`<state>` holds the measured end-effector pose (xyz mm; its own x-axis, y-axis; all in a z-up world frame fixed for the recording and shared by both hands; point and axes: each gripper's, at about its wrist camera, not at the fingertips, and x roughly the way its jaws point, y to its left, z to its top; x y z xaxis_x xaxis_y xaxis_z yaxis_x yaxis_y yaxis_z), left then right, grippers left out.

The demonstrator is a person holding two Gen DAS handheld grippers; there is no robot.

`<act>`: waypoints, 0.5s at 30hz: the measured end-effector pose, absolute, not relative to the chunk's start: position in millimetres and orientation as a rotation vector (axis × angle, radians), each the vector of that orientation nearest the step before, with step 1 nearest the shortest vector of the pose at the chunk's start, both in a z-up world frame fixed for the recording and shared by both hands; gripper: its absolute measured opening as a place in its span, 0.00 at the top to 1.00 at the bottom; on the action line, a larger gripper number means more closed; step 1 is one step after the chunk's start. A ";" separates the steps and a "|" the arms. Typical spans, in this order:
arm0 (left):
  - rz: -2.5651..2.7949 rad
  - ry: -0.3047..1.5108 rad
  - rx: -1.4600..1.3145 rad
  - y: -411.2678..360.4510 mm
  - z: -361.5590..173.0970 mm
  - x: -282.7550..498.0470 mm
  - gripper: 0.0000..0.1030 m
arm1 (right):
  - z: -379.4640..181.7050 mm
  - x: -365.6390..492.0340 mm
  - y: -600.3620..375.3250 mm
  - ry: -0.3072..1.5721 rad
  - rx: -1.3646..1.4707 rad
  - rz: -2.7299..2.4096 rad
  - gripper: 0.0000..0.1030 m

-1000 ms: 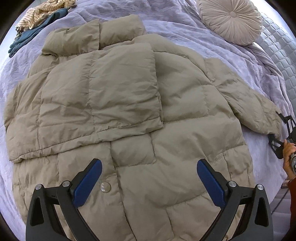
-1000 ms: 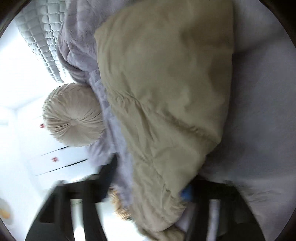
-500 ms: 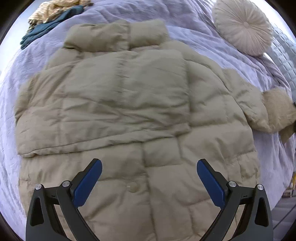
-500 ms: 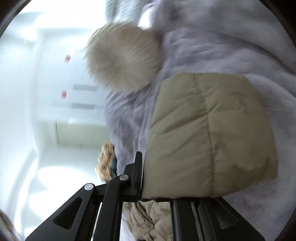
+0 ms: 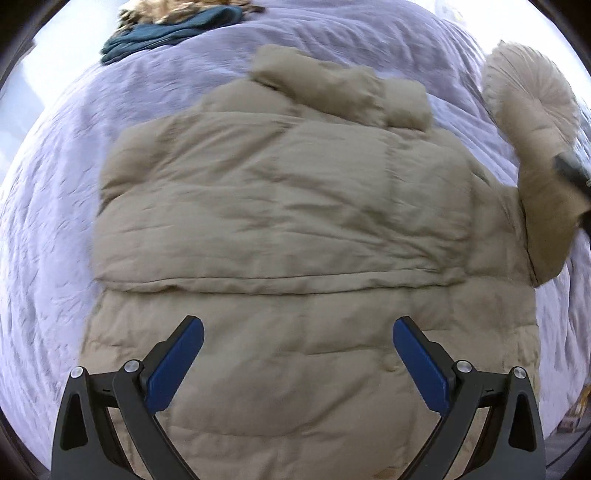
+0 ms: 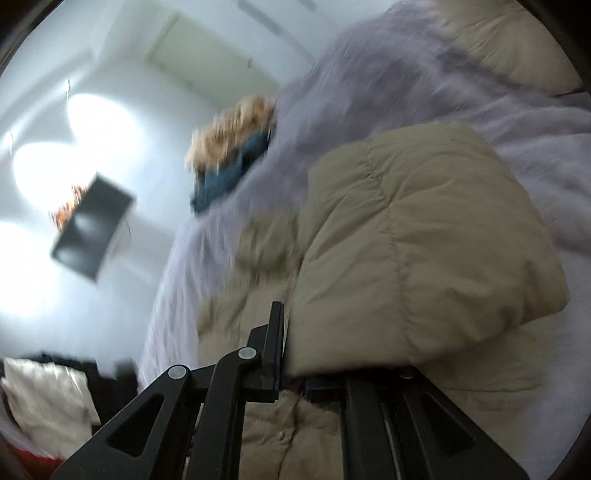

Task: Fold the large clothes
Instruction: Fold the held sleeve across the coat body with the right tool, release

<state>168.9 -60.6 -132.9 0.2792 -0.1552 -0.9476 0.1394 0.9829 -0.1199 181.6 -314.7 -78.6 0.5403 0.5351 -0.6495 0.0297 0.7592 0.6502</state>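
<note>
**Beige puffer jacket, one sleeve lifted**

Beige quilted puffer jacket (image 5: 280, 229) lies flat on the lavender bedspread (image 5: 55, 221), one sleeve folded across its chest. Other sleeve (image 6: 424, 251) raised, cuff pinched in the right gripper (image 6: 295, 373), whose jaws have just closed on it. Left gripper (image 5: 298, 360) hangs above the hem, jaws spread, holding nothing. Round pleated cushion (image 5: 532, 96) beyond; teal garment (image 5: 170, 35) at far edge.
</note>
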 end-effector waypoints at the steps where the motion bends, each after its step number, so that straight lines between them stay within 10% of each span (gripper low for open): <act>1: -0.185 1.270 -0.024 -53.2 -133.2 169.8 0.00 | -89.8 187.1 -300.8 0.999 0.653 0.332 0.91; 15: -0.174 1.248 -0.108 -3.6 -141.1 178.9 0.00 | -157.8 163.2 -275.6 1.224 0.831 0.160 0.90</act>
<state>178.9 -3.6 -141.1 0.3066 -0.1898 -0.9327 0.0724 0.9817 -0.1759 163.2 -275.6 -157.8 0.3690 0.5283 -0.7647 0.3146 0.7032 0.6377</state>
